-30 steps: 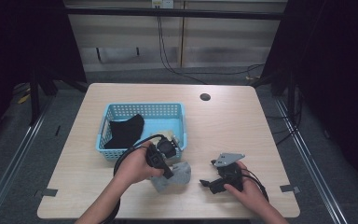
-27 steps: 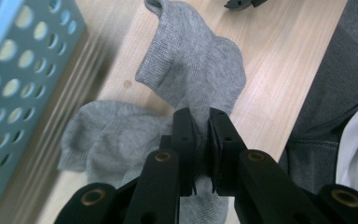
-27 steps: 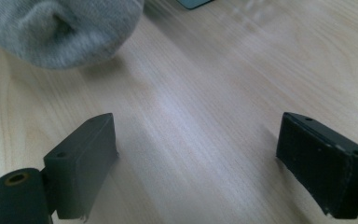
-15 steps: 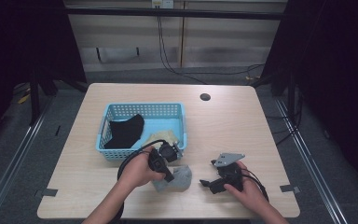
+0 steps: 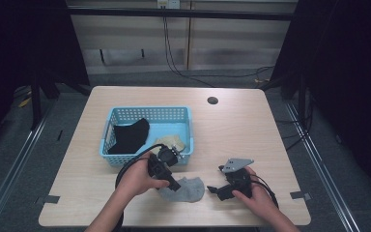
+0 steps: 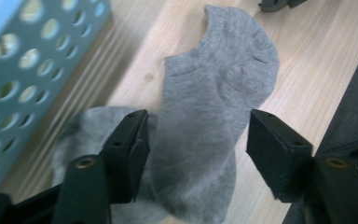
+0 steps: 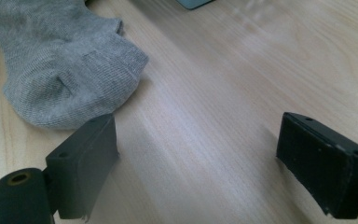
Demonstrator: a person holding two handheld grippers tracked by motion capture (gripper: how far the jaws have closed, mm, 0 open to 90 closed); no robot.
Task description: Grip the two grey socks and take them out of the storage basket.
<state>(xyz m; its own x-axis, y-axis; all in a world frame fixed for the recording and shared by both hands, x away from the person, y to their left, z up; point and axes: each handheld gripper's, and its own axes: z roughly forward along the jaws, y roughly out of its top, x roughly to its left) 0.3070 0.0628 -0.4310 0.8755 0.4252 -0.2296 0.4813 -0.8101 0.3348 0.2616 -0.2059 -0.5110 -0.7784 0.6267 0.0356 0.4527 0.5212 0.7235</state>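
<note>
Grey sock (image 5: 186, 189) lies flat on the table (image 5: 251, 130) just in front of the blue basket (image 5: 147, 116). Left gripper (image 6: 196, 140) straddles it, its jaws just spread and released. Right gripper (image 5: 212, 189) rests nearby, jaws wide, holding nothing.

**My right tool, jaws wide over bare wood**

My right tool (image 7: 198, 168) sits low over the bench (image 7: 242, 84), its two black jaws spread well apart with nothing but pale wood grain between them. The left jaw rises at the near left, the right jaw at the near right. A grey sock (image 7: 60, 60) lies flat on the bench at the far left, its rounded end pointing toward me and stopping just beside the tip of my left jaw; I cannot tell whether the two touch. At the far edge, a corner of something dark grey (image 7: 193, 3) pokes in, too cropped to identify.
</note>
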